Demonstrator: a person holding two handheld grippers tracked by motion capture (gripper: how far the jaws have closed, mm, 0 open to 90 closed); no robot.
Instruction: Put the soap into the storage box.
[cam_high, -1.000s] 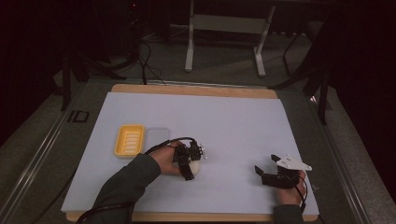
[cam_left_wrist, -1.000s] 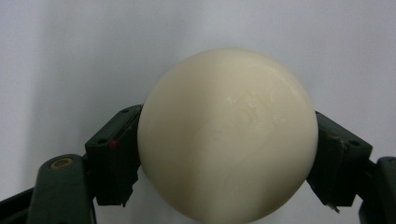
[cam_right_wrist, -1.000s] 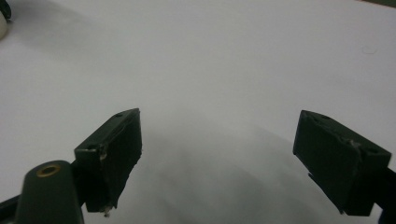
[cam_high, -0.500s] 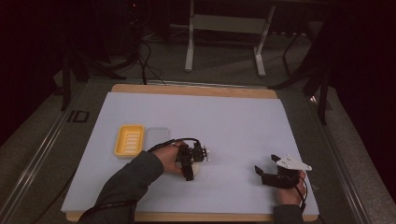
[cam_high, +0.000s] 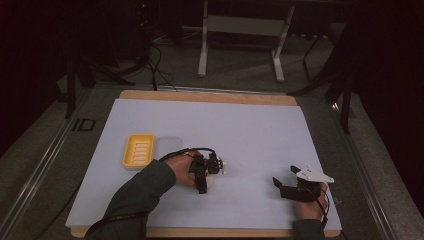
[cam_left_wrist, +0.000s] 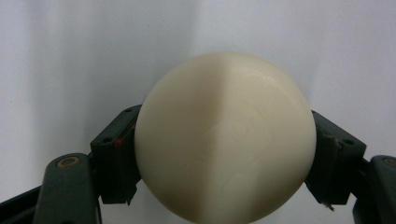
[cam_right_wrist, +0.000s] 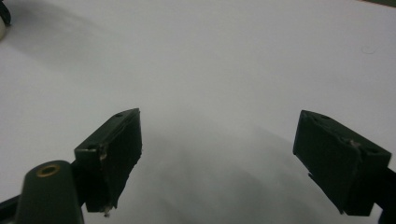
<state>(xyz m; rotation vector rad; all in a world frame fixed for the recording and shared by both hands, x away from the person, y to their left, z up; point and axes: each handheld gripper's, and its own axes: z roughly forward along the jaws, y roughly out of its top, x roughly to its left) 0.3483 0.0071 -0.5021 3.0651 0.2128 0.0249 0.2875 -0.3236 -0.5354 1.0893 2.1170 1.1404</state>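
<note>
White sheet covers the wooden table, dark floor and a metal stand leg frame behind. Nearest edge: right gripper held by the right hand, resting low on the sheet, jaws spread wide, nothing between them, bare sheet ahead in the right gripper view. Left gripper mid-table, jaws clamped on both sides of a cream ball, which sits just over the sheet. Left hand and grey-green sleeve come in from the bottom. Farther left: yellow ribbed tray, a clear lid touching its right side.
</note>
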